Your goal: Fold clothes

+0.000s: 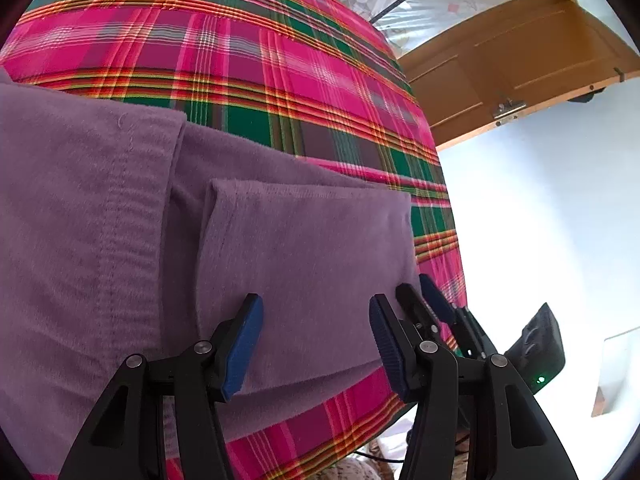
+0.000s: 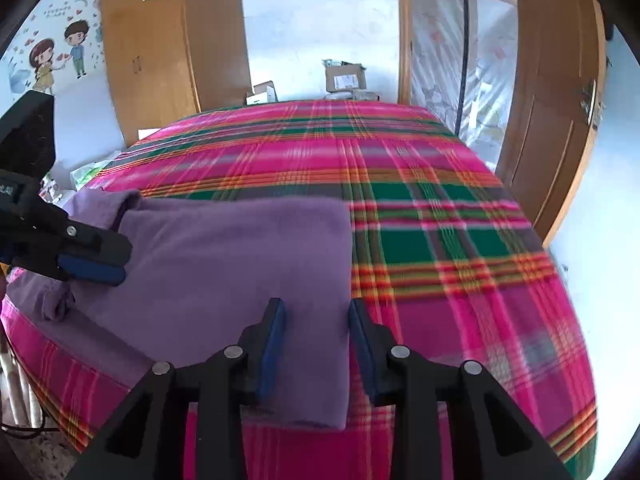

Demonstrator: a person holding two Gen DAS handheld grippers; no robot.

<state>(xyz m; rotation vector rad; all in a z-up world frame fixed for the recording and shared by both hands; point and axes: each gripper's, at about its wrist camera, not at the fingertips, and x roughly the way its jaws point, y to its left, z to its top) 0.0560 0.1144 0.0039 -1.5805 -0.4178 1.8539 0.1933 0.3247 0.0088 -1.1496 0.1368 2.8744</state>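
Your left gripper [image 1: 316,344] stands wide open with nothing between its blue pads [image 1: 244,344]; it hovers over the near edge of the purple garment [image 1: 304,264], which spreads out ahead of it and off to its left in folded layers on the plaid bed cover [image 1: 248,52]. Just to its right you can see your right gripper [image 1: 426,300] from the side, near the garment's right-hand corner.

Your right gripper [image 2: 316,344] is open too, its fingers well apart and holding nothing. The folded right edge of the purple garment [image 2: 240,264] runs forward from between its fingers, so the cloth lies ahead and to its left while bare plaid bed cover [image 2: 460,240] fills the space to its right. Off to its left, your left gripper [image 2: 94,266] appears side-on above the garment; from this angle its pads overlap, so its opening cannot be read here. A loose sleeve-like end [image 2: 52,300] bunches beneath it.
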